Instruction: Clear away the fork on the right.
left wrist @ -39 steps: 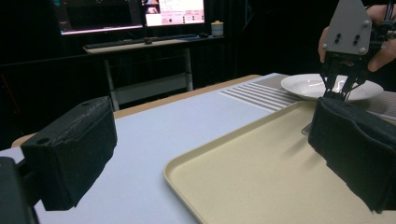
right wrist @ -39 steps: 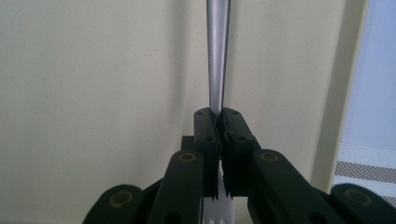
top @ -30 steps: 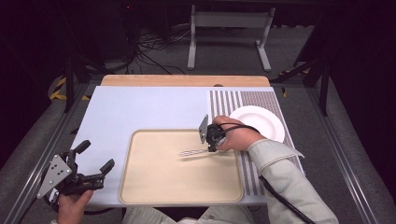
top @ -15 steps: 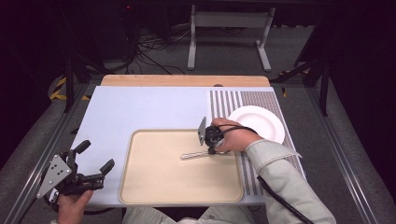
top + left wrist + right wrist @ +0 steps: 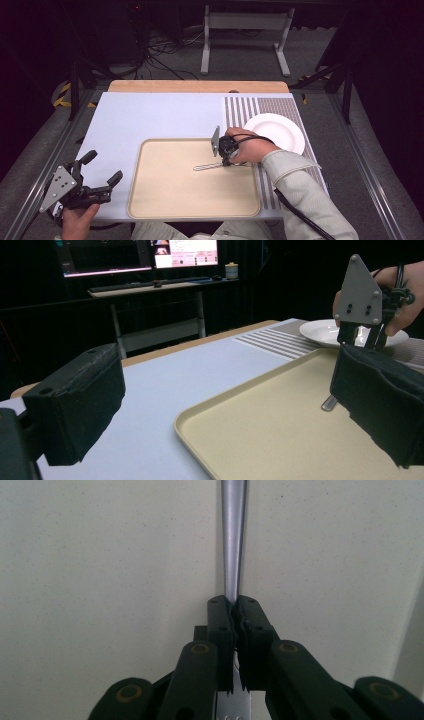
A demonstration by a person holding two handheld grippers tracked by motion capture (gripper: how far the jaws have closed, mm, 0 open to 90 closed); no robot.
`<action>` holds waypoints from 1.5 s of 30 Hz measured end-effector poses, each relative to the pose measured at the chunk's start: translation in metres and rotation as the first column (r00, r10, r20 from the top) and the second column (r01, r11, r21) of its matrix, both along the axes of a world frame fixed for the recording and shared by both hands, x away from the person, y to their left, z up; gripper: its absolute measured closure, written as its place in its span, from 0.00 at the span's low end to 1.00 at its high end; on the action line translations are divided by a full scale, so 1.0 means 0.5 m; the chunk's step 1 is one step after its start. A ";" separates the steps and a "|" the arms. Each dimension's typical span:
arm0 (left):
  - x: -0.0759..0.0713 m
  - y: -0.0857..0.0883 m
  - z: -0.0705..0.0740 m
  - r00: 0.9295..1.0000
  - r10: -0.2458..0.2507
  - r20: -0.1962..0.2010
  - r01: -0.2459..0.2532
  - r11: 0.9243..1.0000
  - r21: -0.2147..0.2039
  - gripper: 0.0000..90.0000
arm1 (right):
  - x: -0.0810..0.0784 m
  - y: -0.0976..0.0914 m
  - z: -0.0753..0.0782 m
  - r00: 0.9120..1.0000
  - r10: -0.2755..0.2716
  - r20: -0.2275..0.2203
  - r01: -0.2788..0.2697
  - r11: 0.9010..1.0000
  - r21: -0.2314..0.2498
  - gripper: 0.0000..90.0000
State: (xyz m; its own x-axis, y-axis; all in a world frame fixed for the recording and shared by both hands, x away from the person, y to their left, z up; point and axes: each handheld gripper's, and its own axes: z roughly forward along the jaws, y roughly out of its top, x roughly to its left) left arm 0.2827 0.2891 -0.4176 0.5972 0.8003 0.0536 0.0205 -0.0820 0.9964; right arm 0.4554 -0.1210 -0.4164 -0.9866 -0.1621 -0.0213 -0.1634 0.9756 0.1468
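A silver piece of cutlery (image 5: 207,166) lies low over the right part of the beige tray (image 5: 175,200), its handle end pointing left. My right gripper (image 5: 226,161) is shut on its other end, near the tray's right rim. In the right gripper view the black jaws (image 5: 233,605) pinch the narrow part of the silver handle (image 5: 234,530) above the tray surface (image 5: 100,555). My left gripper (image 5: 103,167) is held open at the table's front left corner, with nothing between its pads. From the left gripper view, the right gripper (image 5: 360,335) and the handle tip (image 5: 328,403) show across the tray (image 5: 260,440).
A white plate (image 5: 280,131) sits on the striped mat right of the tray, just behind the right hand. The pale blue table top stretches left of and behind the tray. A wooden strip runs along the table's far edge.
The right gripper and the cutlery have shifted slightly left and lower over the tray. The left gripper has stayed where it was.
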 end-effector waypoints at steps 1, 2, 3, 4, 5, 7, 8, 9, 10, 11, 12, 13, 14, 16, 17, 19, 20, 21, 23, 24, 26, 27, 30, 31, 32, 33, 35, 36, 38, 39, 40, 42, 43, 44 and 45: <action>0.000 0.000 0.000 1.000 0.000 0.000 0.000 1.000 0.000 0.02 | 0.000 0.000 0.000 1.000 0.000 0.000 0.000 1.000 0.000 0.96; 0.000 0.000 0.000 1.000 -0.001 0.001 0.001 1.000 0.002 0.02 | 0.000 0.000 0.000 1.000 0.000 0.000 0.000 1.000 0.001 0.96; 0.000 0.000 0.000 1.000 -0.001 -0.001 0.001 1.000 0.003 0.02 | 0.000 0.000 0.000 1.000 -0.001 0.000 0.001 1.000 0.004 0.91; 0.000 0.000 0.000 1.000 -0.002 0.000 0.002 1.000 0.002 0.02 | 0.001 0.001 0.003 1.000 -0.005 0.007 0.004 1.000 0.020 0.85; 0.000 0.000 0.000 1.000 -0.002 0.000 0.002 1.000 0.002 0.02 | 0.002 0.000 0.005 1.000 -0.009 0.008 0.009 1.000 0.029 0.85; 0.000 0.000 0.000 1.000 0.000 0.000 0.000 1.000 0.005 0.02 | 0.000 0.000 0.012 1.000 -0.009 0.004 0.009 0.999 0.039 0.86; 0.000 0.000 0.000 1.000 0.000 -0.001 0.000 1.000 0.006 0.02 | -0.001 0.001 0.016 1.000 -0.011 0.004 0.011 0.999 0.052 0.89; 0.001 0.000 0.000 1.000 -0.001 -0.003 0.001 1.000 0.006 0.02 | -0.002 0.002 0.020 1.000 -0.014 0.003 0.014 0.998 0.058 0.91; 0.001 0.000 0.000 1.000 -0.001 -0.003 0.001 1.000 0.006 0.02 | -0.002 0.003 0.025 1.000 -0.012 0.006 0.012 0.997 0.076 0.94; 0.001 0.000 0.000 1.000 0.000 -0.001 0.000 1.000 0.005 0.02 | -0.003 0.004 0.029 1.000 -0.014 0.007 0.013 0.996 0.092 0.97; 0.000 0.000 0.000 1.000 0.000 0.000 0.000 1.000 0.005 0.02 | -0.004 0.006 0.032 1.000 -0.017 0.004 0.017 0.995 0.102 0.99; 0.000 -0.001 0.000 1.000 -0.001 0.000 0.001 1.000 0.004 0.02 | -0.005 0.007 0.035 1.000 -0.025 0.001 0.025 0.993 0.118 1.00; 0.000 -0.001 0.000 1.000 -0.001 0.000 0.001 1.000 0.003 0.02 | -0.006 0.010 0.038 1.000 -0.027 0.000 0.026 0.991 0.133 1.00; 0.000 0.000 0.000 1.000 -0.001 -0.001 0.001 1.000 0.004 0.02 | -0.007 0.016 0.042 0.999 -0.038 -0.003 0.038 0.987 0.155 1.00; 0.000 0.000 0.000 1.000 -0.001 -0.002 0.001 1.000 0.005 0.02 | -0.007 0.019 0.043 0.999 -0.042 -0.005 0.042 0.985 0.168 1.00; 0.000 0.000 0.000 1.000 -0.001 0.000 0.001 1.000 0.004 0.02 | -0.007 0.026 0.044 0.999 -0.048 -0.005 0.048 0.982 0.184 1.00; 0.000 0.000 0.000 1.000 -0.001 0.001 0.001 1.000 0.003 0.02 | -0.006 0.031 0.042 0.999 -0.048 0.001 0.047 0.980 0.196 1.00; 0.000 0.000 0.000 1.000 -0.001 0.001 0.001 1.000 0.003 0.02 | -0.006 0.031 0.042 0.999 -0.048 0.001 0.047 0.980 0.196 1.00; 0.000 0.000 0.000 1.000 0.000 0.000 0.000 1.000 0.001 0.02 | -0.006 0.039 0.039 0.999 -0.052 -0.002 0.052 0.978 0.202 1.00; 0.000 0.000 0.000 1.000 -0.001 0.001 0.001 1.000 -0.001 0.02 | -0.005 0.044 0.037 0.999 -0.048 0.004 0.046 0.978 0.203 1.00; 0.000 0.000 0.000 1.000 -0.001 0.001 0.001 1.000 0.000 0.02 | -0.005 0.051 0.034 0.998 -0.058 0.005 0.056 0.977 0.204 1.00; 0.000 0.000 0.000 1.000 -0.001 0.002 0.001 1.000 -0.001 0.02 | -0.004 0.055 0.031 0.998 -0.056 0.006 0.054 0.976 0.210 1.00; 0.000 0.001 0.000 1.000 0.000 0.003 0.000 1.000 0.000 0.02 | -0.001 0.063 0.023 0.997 -0.082 -0.002 0.081 0.972 0.221 1.00; 0.000 0.001 0.000 1.000 0.000 0.003 0.000 1.000 0.000 0.02 | -0.001 0.065 0.019 0.996 -0.093 -0.004 0.091 0.969 0.230 1.00; 0.000 0.002 0.000 1.000 -0.001 0.002 0.001 1.000 0.001 0.02 | 0.001 0.067 0.015 0.995 -0.102 -0.012 0.102 0.968 0.229 1.00; -0.001 0.002 0.000 1.000 -0.001 0.002 0.001 1.000 0.001 0.02 | 0.002 0.068 0.012 0.994 -0.104 -0.012 0.104 0.968 0.228 1.00; -0.001 0.002 0.000 1.000 0.000 0.002 0.000 1.000 0.001 0.02 | 0.002 0.069 0.009 0.994 -0.110 -0.016 0.111 0.967 0.228 1.00; -0.001 0.002 0.000 1.000 0.000 0.002 0.000 1.000 0.000 0.02 | 0.003 0.071 0.004 0.994 -0.108 -0.019 0.110 0.969 0.221 1.00; -0.001 0.002 0.000 1.000 -0.001 0.002 0.001 1.000 0.001 0.02 | 0.003 0.073 -0.001 0.994 -0.111 -0.021 0.113 0.970 0.216 1.00; -0.001 0.002 0.000 1.000 -0.001 0.002 0.001 1.000 0.001 0.02 | 0.003 0.073 -0.001 0.994 -0.111 -0.021 0.113 0.970 0.216 1.00; 0.000 0.002 0.000 1.000 -0.001 0.002 0.001 1.000 0.001 0.02 | 0.003 0.074 -0.003 0.993 -0.117 -0.022 0.119 0.971 0.210 1.00; 0.000 0.002 0.000 1.000 -0.001 0.002 0.001 1.000 0.001 0.02 | 0.002 0.076 -0.007 0.993 -0.120 -0.022 0.122 0.971 0.204 1.00; 0.000 0.002 0.000 1.000 -0.001 0.002 0.001 1.000 0.001 0.02 | 0.002 0.077 -0.007 0.992 -0.125 -0.025 0.127 0.972 0.198 1.00; 0.000 0.002 0.000 1.000 -0.001 0.002 0.001 1.000 0.001 0.02 | 0.001 0.077 -0.008 0.991 -0.129 -0.027 0.131 0.972 0.196 1.00; 0.000 0.002 0.000 1.000 -0.001 0.002 0.001 1.000 0.001 0.02 | 0.002 0.078 -0.009 0.992 -0.123 -0.025 0.126 0.972 0.199 1.00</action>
State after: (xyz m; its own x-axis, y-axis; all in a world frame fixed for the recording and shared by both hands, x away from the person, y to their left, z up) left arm 0.2825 0.2900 -0.4176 0.5981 0.7995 0.0554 0.0186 -0.0829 0.9964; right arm 0.4563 -0.0820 -0.4210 -0.9991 -0.0319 -0.0286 -0.0397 0.9389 0.3418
